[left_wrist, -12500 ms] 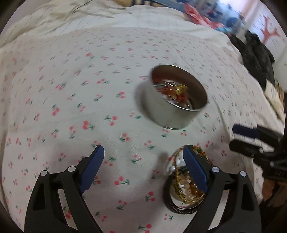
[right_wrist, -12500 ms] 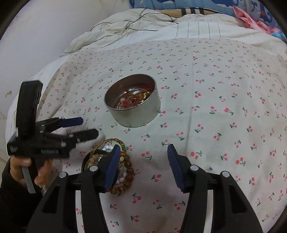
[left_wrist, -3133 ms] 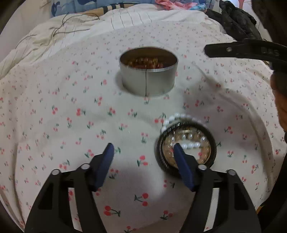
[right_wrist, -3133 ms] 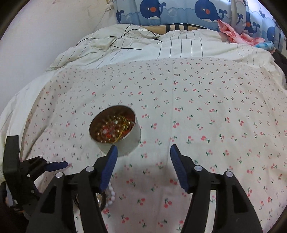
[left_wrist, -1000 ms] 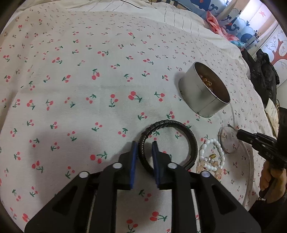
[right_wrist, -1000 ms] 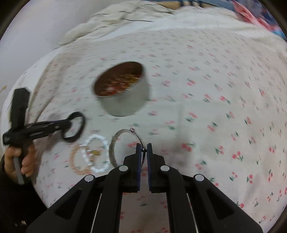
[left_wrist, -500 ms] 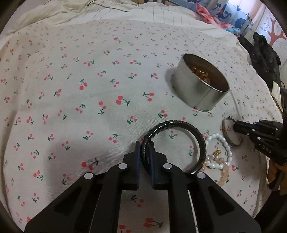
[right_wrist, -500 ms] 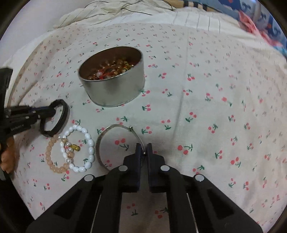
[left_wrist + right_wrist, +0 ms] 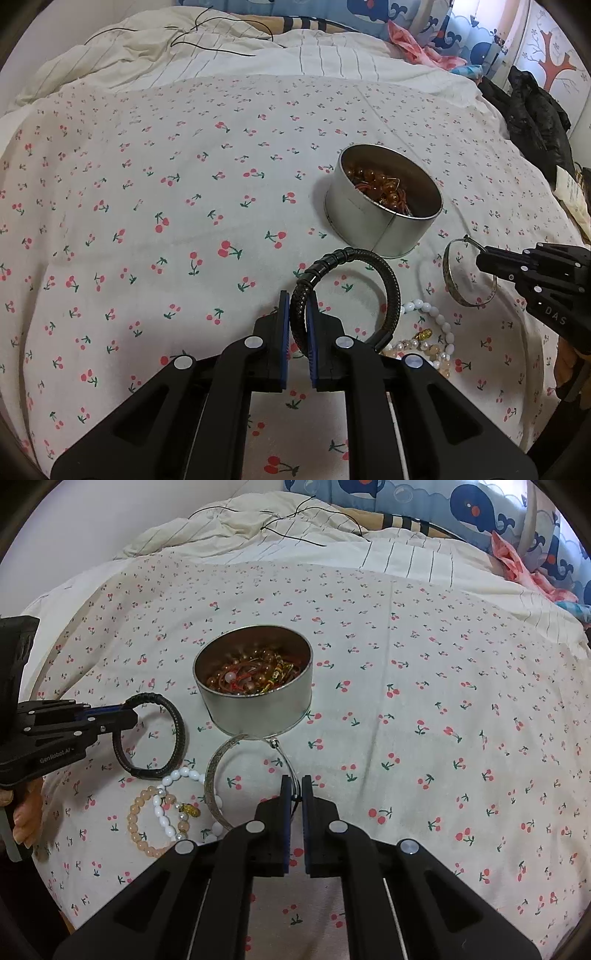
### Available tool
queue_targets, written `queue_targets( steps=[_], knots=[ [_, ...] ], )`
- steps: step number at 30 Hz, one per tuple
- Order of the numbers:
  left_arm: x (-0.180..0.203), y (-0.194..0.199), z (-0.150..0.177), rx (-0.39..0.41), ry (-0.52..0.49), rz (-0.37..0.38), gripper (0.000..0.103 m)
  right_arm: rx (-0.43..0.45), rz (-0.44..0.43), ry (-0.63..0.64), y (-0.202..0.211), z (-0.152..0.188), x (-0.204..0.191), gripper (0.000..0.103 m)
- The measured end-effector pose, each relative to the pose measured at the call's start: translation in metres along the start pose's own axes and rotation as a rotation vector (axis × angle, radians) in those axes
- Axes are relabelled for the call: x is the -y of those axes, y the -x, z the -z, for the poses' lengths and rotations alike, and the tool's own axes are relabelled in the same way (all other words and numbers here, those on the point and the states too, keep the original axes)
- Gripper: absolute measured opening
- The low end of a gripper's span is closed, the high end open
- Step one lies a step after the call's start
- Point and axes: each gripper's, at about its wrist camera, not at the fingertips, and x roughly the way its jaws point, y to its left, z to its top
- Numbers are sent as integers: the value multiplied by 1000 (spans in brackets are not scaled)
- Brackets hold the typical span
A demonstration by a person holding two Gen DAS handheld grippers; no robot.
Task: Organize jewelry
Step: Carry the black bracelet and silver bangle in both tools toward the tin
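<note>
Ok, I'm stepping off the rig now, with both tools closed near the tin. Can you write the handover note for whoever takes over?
Left tool: shut on the black braided bracelet, lifted off the bedsheet.
Right tool: shut on the thin wire part of the silver bangle, close to the tin.
Tin: upright on the sheet, open, already holding a pile of beaded jewelry.
On the sheet beside the bangle: the white bead bracelet and the peach bead bracelet, overlapping.
Left to do: drop both held pieces into the tin, then probably the two bead bracelets.
</note>
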Motion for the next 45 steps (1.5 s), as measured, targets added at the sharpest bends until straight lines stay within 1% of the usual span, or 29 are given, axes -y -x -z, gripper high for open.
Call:
queue_targets(
  steps=[3,10,24,28,34,45],
  knots=[
    [3,2,1,12,-22,-24,8,8,3,-1,2,-1,-1,6],
    [9,6,0,32,-49,-51,8,15,9,0,4,-1,1,6],
    [16,14,-4,70,-67,-66,8,44,11,-16,11,-5,7,6],
    [16,19,-6,83,-61,-60,8,67,9,-32,15,-8,10,6],
    [20,24,-7,105,-77,-70,8,110,3,-54,22,-19,12,6],
    [28,30,-6,124,-99,-80,8,139,-7,-68,23,-28,9,6]
  ],
)
